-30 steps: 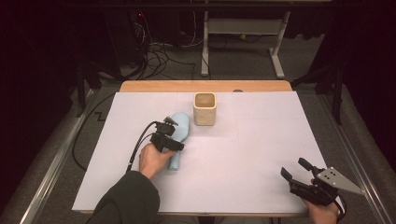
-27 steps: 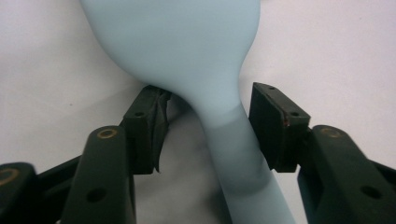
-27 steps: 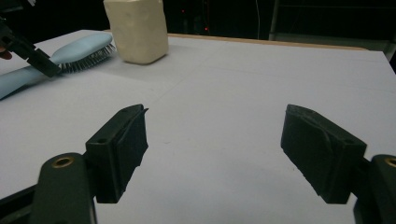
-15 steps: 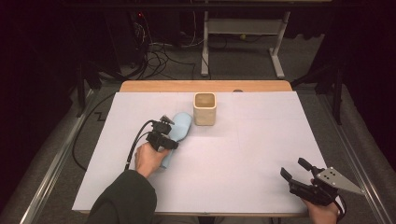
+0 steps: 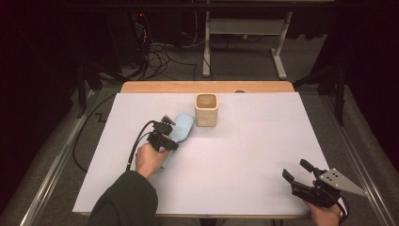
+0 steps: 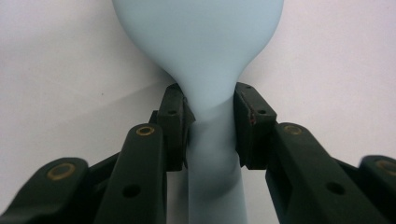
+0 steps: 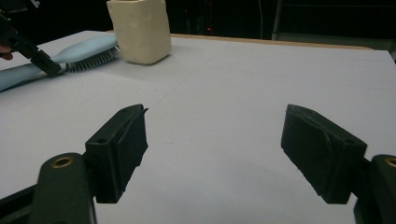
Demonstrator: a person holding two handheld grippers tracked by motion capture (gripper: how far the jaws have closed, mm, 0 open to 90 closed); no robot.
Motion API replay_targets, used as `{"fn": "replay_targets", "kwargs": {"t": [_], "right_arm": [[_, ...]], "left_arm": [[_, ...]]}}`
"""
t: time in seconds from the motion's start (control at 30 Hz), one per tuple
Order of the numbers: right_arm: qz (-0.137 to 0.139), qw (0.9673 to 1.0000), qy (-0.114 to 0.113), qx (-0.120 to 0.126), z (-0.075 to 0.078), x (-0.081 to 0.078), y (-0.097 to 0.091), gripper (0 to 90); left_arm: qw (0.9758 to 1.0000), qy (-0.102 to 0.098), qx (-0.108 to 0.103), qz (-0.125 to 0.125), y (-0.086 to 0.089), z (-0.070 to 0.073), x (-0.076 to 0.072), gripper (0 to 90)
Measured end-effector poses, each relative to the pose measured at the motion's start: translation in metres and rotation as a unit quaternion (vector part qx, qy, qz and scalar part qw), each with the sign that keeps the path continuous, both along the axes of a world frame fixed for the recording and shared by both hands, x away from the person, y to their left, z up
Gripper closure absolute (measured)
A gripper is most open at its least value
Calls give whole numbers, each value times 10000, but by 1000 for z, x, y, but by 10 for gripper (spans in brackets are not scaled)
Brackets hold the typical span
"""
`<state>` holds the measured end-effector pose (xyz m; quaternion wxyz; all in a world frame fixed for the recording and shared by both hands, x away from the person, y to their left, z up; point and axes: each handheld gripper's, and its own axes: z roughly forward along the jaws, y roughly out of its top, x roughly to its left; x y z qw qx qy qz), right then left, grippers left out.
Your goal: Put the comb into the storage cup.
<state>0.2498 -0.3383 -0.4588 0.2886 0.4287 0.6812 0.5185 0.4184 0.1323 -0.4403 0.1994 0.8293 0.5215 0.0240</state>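
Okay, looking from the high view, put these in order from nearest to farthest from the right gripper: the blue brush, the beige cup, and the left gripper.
From the right gripper, at the table's near right corner:
1. The beige cup, far centre, upright.
2. The left gripper, left of centre, clamped on the brush's neck.
3. The blue brush, lying beside the cup; too close to the left gripper to rank apart.

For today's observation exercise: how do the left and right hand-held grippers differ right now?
The left hand-held gripper is shut on the blue brush's neck; the right hand-held gripper is open and holds nothing. The left is near the cream cup; the right is by the table's near edge. Both have black jaws.
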Motion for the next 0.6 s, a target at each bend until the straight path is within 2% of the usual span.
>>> {"fn": "replay_targets", "kwargs": {"t": [0.3, 0.6], "right_arm": [[26, 10000, 8, -3, 0, 0, 0, 228], [31, 10000, 4, 19, 0, 0, 0, 228]], "left_arm": [[10000, -14, 53, -83, 4, 1, 1, 691], [9987, -297, 322, -243, 9, 6, -7, 694]]}}
